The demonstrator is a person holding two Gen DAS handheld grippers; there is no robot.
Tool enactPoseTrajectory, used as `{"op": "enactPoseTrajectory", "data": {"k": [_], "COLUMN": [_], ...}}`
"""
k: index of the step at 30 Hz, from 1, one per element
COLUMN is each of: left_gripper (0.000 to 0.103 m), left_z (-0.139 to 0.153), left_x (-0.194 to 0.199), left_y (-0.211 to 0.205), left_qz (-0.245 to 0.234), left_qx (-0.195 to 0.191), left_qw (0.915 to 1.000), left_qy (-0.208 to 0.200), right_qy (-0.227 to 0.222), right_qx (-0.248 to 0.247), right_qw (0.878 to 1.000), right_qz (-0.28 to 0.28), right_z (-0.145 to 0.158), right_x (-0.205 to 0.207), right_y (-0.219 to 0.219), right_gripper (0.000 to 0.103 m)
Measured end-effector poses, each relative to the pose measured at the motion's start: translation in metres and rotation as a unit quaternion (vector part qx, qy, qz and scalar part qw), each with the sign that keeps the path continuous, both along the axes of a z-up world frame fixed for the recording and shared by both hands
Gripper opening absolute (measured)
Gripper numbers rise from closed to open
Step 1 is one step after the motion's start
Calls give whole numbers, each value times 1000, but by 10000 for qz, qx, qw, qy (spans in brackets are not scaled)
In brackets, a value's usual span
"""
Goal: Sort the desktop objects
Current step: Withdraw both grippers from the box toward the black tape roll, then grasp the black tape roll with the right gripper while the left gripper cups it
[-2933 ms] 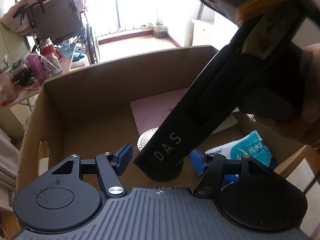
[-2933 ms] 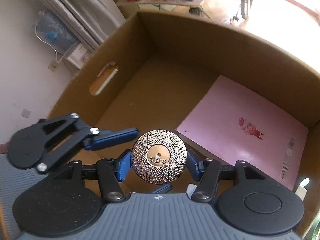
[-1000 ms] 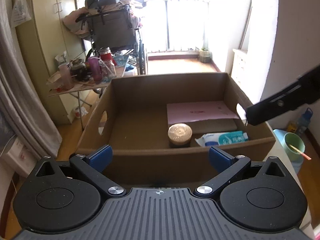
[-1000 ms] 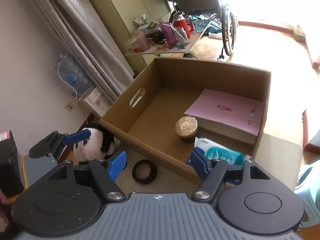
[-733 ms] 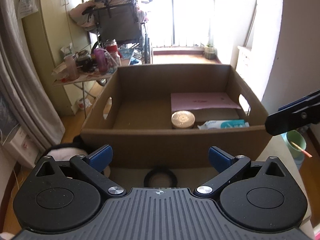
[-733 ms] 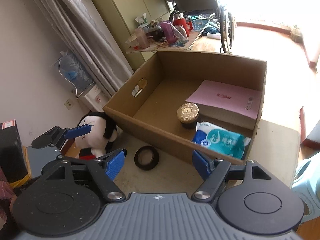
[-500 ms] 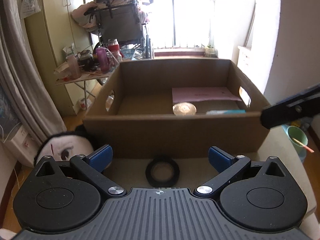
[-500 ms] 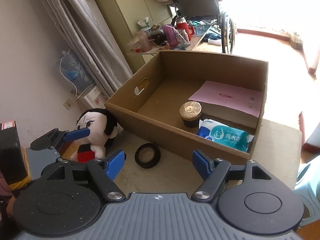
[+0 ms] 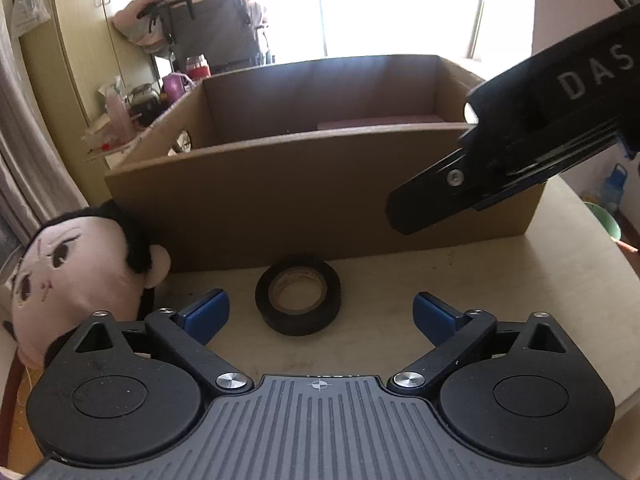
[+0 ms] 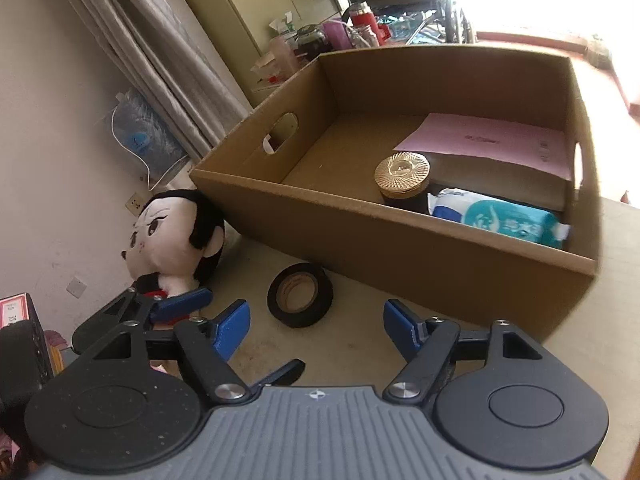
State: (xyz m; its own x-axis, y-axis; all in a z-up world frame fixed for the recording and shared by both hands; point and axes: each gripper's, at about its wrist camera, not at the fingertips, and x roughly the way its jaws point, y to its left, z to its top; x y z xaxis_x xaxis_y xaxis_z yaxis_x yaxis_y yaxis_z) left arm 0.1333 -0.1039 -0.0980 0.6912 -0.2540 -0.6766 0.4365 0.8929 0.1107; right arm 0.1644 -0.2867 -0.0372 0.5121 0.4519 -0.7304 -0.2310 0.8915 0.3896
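Hovering low over the table: both grippers face the cardboard box (image 10: pixel 400 236), each with nothing between its pads
Left gripper (image 9: pixel 320 312): jaws spread wide and closing at this moment; the black tape roll (image 9: pixel 298 295) lies flat on the table (image 9: pixel 520 264) just ahead of the gap, touching neither pad
Right gripper (image 10: pixel 316 326): jaws parted and empty; the tape roll sits ahead and slightly left of its gap; its black body crosses the upper right of the left wrist view
Plush doll (image 10: pixel 172 236): lies on the table left of the tape roll, beside the box's near corner
Box contents: gold-lidded jar (image 10: pixel 402 180) upright near the middle; blue-and-white wipes pack (image 10: pixel 496 220) just right of it, against the near wall; pink booklet (image 10: pixel 484 144) flat behind them
Background: cluttered side table (image 10: pixel 320 44); grey curtain (image 10: pixel 156 48)
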Motion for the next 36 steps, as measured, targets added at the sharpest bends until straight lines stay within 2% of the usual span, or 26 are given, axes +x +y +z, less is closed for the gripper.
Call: {"op": "enactPoseTrajectory", "data": {"k": [5, 7, 10, 15, 24, 29, 36], "left_gripper": [90, 80, 77, 75, 67, 66, 66], "left_z": [-12, -17, -24, -31, -33, -32, -26], "left_x": [16, 22, 28, 35, 35, 26, -1], "left_y": [0, 0, -1, 0, 5, 7, 4], "left_qz": [62, 46, 40, 29, 3, -27, -189], "left_qx": [69, 103, 161, 221, 67, 51, 28], "left_qw": [9998, 9997, 9993, 9989, 9989, 9990, 9987], "left_qy": [146, 232, 342, 418, 466, 436, 472], "right_qy": [181, 278, 435, 582, 868, 892, 992], "right_qx": [86, 82, 125, 157, 274, 244, 159], "right_qw": [9997, 9993, 9986, 9976, 9953, 9952, 9944], "right_qz": [163, 233, 289, 346, 318, 326, 320], "right_z": [-20, -28, -41, -58, -79, -80, -76], "right_x": [20, 28, 39, 52, 61, 60, 44], "right_y": [12, 17, 23, 31, 37, 37, 32], "right_gripper": [66, 63, 59, 50, 37, 33, 33]}}
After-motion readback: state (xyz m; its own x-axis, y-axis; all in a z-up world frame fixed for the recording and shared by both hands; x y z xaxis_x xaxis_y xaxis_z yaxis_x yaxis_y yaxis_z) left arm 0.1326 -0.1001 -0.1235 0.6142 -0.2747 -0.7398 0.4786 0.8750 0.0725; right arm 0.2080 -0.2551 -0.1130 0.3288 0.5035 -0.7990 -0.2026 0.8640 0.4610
